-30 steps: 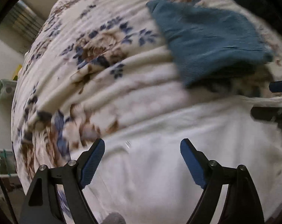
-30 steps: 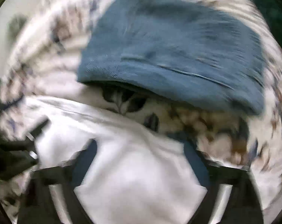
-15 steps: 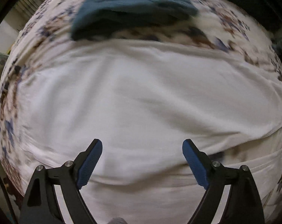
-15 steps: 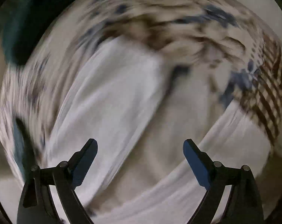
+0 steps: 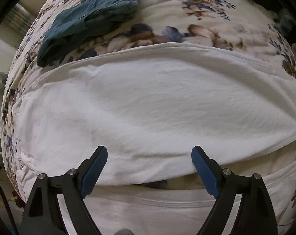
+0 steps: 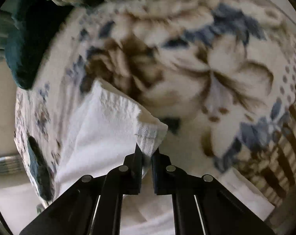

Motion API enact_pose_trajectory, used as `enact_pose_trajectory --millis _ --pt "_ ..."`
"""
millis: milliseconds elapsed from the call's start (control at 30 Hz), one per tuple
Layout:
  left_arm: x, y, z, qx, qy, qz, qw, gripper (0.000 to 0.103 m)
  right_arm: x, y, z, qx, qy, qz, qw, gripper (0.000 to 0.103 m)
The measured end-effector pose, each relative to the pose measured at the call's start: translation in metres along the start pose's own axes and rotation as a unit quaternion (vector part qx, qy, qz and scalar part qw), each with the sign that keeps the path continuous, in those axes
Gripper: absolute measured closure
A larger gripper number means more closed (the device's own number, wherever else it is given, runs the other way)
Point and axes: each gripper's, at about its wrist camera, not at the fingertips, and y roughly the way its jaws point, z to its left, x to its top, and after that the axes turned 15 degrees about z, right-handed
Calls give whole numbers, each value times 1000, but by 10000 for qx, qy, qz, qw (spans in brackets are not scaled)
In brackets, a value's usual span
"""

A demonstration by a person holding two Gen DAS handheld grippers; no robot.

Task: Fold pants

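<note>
Left wrist view: the folded teal garment [image 5: 89,21] lies at the far left on the floral blanket [image 5: 196,19]. The white pants [image 5: 148,105] are spread wide across the blanket, in front of the left gripper [image 5: 149,154]. Its blue fingers [image 5: 95,168] are spread far apart and hold nothing; whether they touch the cloth I cannot tell. In the right wrist view, the right gripper [image 6: 147,153] has its fingers pressed nearly together, pinching a corner of the white pants [image 6: 108,121] over the blanket [image 6: 216,68].
</note>
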Motion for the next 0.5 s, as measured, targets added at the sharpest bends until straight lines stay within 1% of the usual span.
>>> enact_pose_trajectory --millis 33,67,100,133,167,200,233,267,333,367,433,467,500 --pt "1 -1 -2 20 19 1 10000 15 4 17 2 -223 -70 353 9991 91" --pt "2 -2 -2 52 51 -6 10000 15 7 27 3 -472 -179 730 9961 83" --pt "3 -4 -2 76 86 -10 9999 15 7 33 7 -714 -330 999 9919 80" --pt "5 -8 0 74 127 -29 9999 15 7 33 15 -929 -550 1125 9878 70" --pt "7 -12 4 70 170 -72 9998 15 3 27 27 -1211 -861 1130 9824 51" --pt "8 -15 8 92 209 -112 9997 15 -2 20 41 -1442 -1213 1041 9766 41" --pt "12 -20 15 108 276 -147 9995 15 -8 13 57 -1597 -1584 963 9696 28" --pt "16 -24 22 99 338 -169 9992 15 -17 7 77 -1700 -2009 915 9604 27" --pt "27 -31 41 141 491 -194 9985 15 -34 6 118 -1830 -2756 1036 9380 27" --pt "35 -33 49 192 605 -173 9978 15 -47 11 147 -1965 -3238 1141 9184 27" --pt "50 -32 62 342 756 -108 9965 15 -64 27 196 -2044 -3936 1273 8872 27" --pt "60 -29 65 442 852 -53 9954 15 -69 37 217 -2100 -4166 1322 8746 27" --pt "74 -23 69 664 1038 35 9924 15 -77 52 243 -2230 -4487 1386 8542 27"
